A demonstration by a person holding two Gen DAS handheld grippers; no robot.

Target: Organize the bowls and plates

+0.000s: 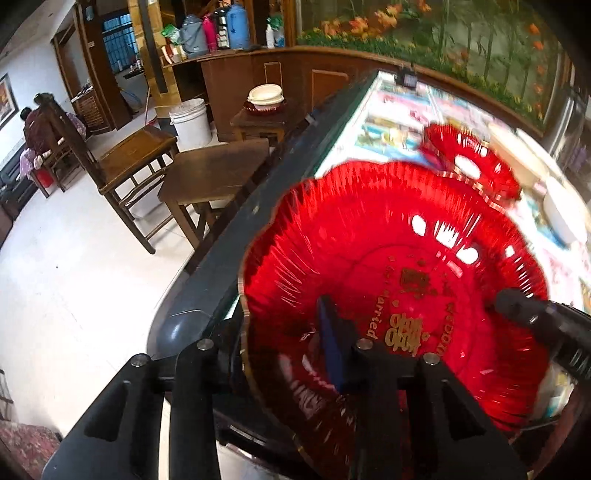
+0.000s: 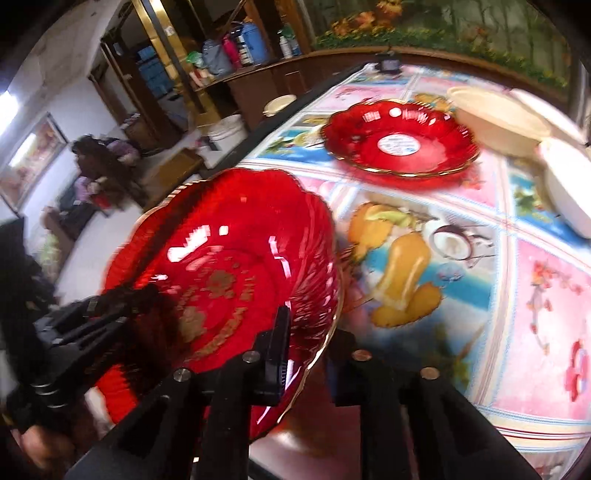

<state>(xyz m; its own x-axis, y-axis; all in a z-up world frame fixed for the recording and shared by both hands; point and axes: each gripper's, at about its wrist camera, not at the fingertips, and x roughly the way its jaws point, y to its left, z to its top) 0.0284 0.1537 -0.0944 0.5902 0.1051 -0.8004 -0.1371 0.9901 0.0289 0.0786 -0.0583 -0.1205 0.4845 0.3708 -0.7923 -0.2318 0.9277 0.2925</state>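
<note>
Fingers (image 1: 334, 332) of both grippers across red plate (image 1: 369, 236) rim

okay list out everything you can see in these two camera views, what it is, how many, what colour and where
Large plate: one, red with gold lettering, at the table's near edge, gripped on opposite rims.
Second plate: one, red with a white centre label, farther back on the table.
Bowls: at least two, cream or white, at the table's far right; blurred.
Table: one, covered in a colourful fruit-print cloth.
Wooden chair: one, brown, on the floor left of the table.
Bucket: one, white, on the floor by the cabinet.
Flasks: several, blue, pink and grey, on the cabinet top.
Left gripper: black, clamped on the large plate's rim.
Right gripper: black, clamped on the opposite rim.
</note>
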